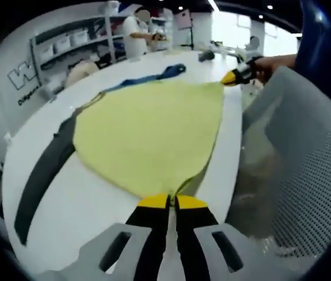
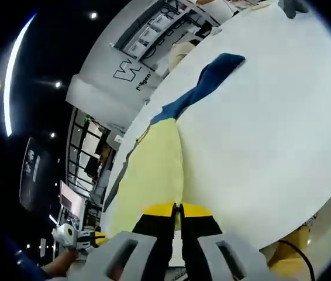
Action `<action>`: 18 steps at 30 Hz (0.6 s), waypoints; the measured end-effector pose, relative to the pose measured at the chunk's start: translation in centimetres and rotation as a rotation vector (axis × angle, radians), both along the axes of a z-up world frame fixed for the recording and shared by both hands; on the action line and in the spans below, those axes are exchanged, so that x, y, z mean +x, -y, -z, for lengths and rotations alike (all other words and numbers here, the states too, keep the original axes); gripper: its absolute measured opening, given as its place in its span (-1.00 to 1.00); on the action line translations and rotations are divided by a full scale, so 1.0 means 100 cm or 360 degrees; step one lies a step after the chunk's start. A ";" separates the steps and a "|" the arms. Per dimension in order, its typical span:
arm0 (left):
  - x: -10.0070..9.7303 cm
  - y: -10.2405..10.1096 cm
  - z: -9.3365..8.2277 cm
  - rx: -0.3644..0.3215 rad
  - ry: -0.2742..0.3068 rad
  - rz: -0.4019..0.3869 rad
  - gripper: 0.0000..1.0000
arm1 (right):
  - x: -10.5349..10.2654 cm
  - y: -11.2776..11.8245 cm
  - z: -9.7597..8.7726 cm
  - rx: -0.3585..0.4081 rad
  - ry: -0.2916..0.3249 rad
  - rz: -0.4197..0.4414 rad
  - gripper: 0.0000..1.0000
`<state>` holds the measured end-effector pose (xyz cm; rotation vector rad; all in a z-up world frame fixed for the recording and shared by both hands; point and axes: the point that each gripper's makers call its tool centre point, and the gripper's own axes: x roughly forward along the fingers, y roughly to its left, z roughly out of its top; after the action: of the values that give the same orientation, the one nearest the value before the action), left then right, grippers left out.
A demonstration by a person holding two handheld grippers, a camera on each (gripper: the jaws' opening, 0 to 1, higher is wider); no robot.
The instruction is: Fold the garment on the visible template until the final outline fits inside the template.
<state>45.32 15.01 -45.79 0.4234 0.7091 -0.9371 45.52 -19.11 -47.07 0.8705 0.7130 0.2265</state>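
A yellow garment [image 1: 154, 132] lies spread on the white table [image 1: 89, 205]. My left gripper [image 1: 172, 202] is shut on its near corner. At the far corner the right gripper [image 1: 231, 76], held by a hand, pinches the cloth. In the right gripper view the same yellow garment [image 2: 154, 175] runs away from my right gripper [image 2: 177, 208], which is shut on its edge. The left gripper [image 2: 75, 236] shows at the lower left with a hand on it. A dark grey band [image 1: 42, 170] and a blue band [image 1: 154, 76] lie along the garment's sides, the blue band [image 2: 206, 82] stretching off beyond it.
A grey mesh chair [image 1: 306, 175] stands close against the table's right edge. A person [image 1: 136, 32] stands at shelves [image 1: 66, 44] beyond the far end. The table's bare white top [image 2: 271, 129] extends to the right of the garment.
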 end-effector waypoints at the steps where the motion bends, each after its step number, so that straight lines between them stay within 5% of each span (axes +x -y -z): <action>1: 0.001 0.000 -0.001 -0.0014 0.0008 -0.0005 -0.85 | -0.003 0.001 0.002 -0.0016 -0.0004 0.0010 -1.00; 5: 0.004 0.002 -0.006 -0.0121 -0.0014 -0.0072 -0.50 | -0.008 0.008 0.009 -0.0022 -0.0027 0.0067 -0.75; 10: 0.024 -0.001 -0.019 -0.0284 0.0052 -0.0236 0.02 | -0.005 0.022 0.003 -0.0058 -0.0011 0.0142 -0.71; 18: 0.057 -0.038 -0.031 -0.0387 0.0168 -0.0563 0.39 | 0.041 0.075 -0.022 -0.0124 0.0159 0.0322 -0.56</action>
<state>51.05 18.78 -42.65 0.1242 0.5426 -0.6503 49.58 -26.57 -44.82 0.8447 0.5332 0.0603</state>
